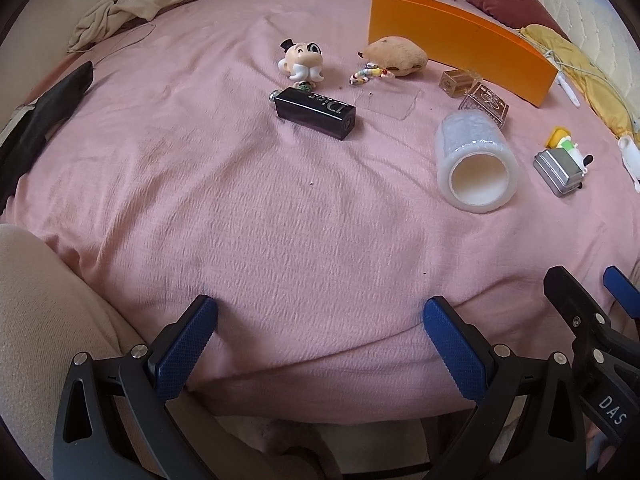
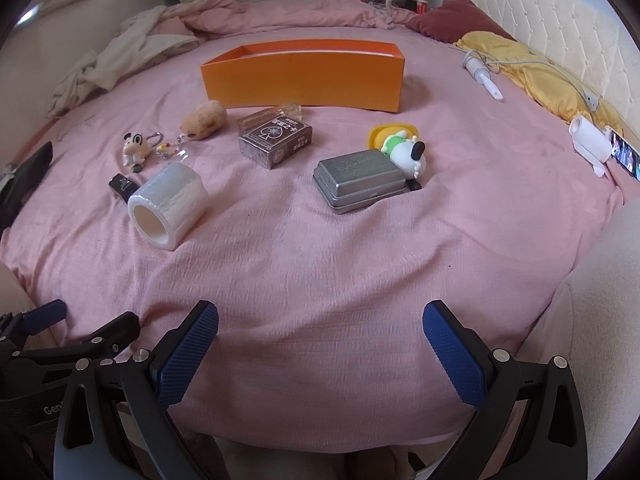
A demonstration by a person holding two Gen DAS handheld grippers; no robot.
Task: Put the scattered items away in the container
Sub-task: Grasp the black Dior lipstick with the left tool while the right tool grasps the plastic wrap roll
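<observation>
Right wrist view shows the right gripper (image 2: 320,344) spread wide over the near bed edge; the left gripper (image 1: 320,344) is equally spread, both empty. Farther, a film roll (image 2: 168,204) half hides a black case (image 2: 120,186). The orange container (image 2: 304,74) stands far, its inside mostly hidden.

From my right wrist camera: box (image 2: 300,76) at 12 o'clock on the bed (image 2: 320,264). Card pack (image 2: 275,144) before it. Tin (image 2: 358,186) at 1 o'clock, toy (image 2: 404,151) behind it. Film roll (image 2: 168,204) at 10 o'clock, lipstick (image 2: 120,186) at its left.
</observation>
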